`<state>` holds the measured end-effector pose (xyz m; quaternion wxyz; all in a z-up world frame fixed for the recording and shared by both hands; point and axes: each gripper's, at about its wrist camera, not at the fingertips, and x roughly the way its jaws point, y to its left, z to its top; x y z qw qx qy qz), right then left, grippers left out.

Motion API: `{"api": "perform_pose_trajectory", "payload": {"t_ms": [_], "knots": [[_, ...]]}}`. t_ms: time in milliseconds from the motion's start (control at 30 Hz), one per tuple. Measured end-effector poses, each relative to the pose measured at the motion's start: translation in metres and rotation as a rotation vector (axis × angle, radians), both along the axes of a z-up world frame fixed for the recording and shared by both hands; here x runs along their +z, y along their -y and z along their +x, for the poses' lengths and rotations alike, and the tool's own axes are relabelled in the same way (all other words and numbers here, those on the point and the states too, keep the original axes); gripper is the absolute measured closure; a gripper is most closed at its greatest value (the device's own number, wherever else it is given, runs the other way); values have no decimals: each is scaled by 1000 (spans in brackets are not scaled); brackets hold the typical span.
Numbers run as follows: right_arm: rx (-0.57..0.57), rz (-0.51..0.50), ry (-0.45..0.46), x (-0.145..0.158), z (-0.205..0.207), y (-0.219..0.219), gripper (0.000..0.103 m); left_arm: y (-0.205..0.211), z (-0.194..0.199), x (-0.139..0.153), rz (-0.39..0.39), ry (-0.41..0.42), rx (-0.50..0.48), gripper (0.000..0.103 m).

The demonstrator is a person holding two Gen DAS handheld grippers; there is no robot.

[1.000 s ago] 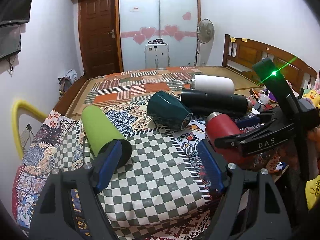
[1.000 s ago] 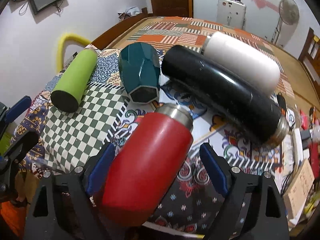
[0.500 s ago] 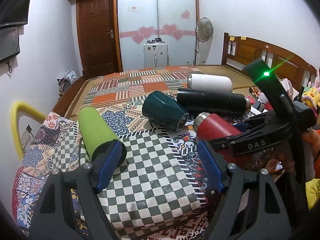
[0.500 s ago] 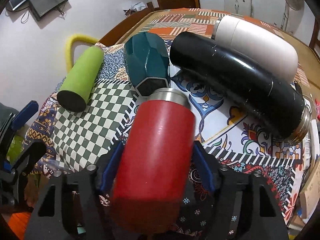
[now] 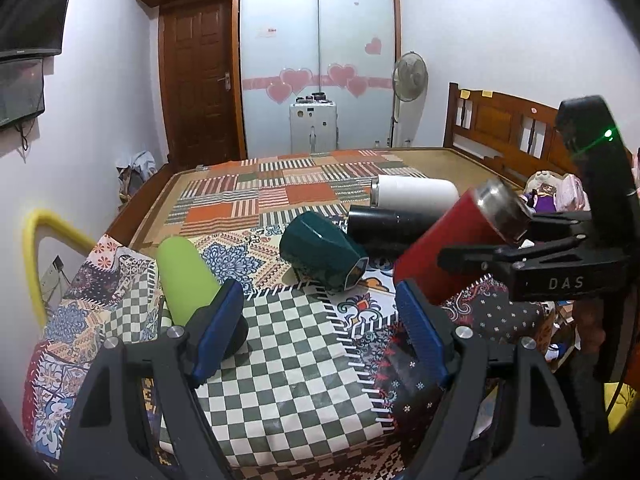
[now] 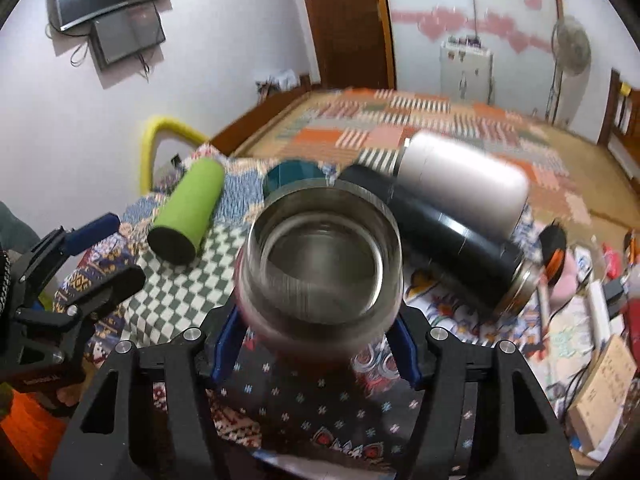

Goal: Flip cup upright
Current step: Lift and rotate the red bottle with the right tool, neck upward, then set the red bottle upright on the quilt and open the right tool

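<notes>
My right gripper [image 6: 316, 348] is shut on a red cup with a steel rim [image 6: 322, 272]. I see straight into its open mouth in the right wrist view. In the left wrist view the red cup [image 5: 452, 252] is tilted up at a slant, steel mouth highest, held by the right gripper [image 5: 532, 264]. My left gripper [image 5: 320, 332] is open and empty above the checked cloth [image 5: 288, 360], its left finger in front of the green cup [image 5: 186, 276], which lies on its side.
A teal faceted cup [image 5: 320, 256], a black flask [image 5: 384, 224] and a white flask [image 5: 416, 192] lie on their sides behind. A yellow chair back [image 5: 36, 256] stands at the left. Clutter and a box [image 6: 600, 392] sit at the right.
The right gripper closed on the red cup and lifted it, tilting its mouth up from lying flat. The left gripper stayed open and pulled back slightly.
</notes>
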<state>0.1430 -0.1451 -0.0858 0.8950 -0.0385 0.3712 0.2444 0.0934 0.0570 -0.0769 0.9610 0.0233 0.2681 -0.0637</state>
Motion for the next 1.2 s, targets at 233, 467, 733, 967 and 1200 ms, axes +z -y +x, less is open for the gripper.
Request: {"api": "perform_pose_trajectory", "payload": {"t_ms": [233,467,733,967,1200], "knots": [[18,3,73,9,0,-11,44,-4,4,-4,-22,-12,6,24],[41,-45,54,-7,2,-21,44,-12,8,-14,-41,-41,16,23],[61,-62,-6,-24,11,-29,44,-18,11,-21,-52,-57,23,23],[75,-89,41,-26,7,-36,44,-22,13,-25,-64,-65,30,23],[89,-89,40,-30,11,-41,42,-24,13,-25,-64,-66,41,22]]}}
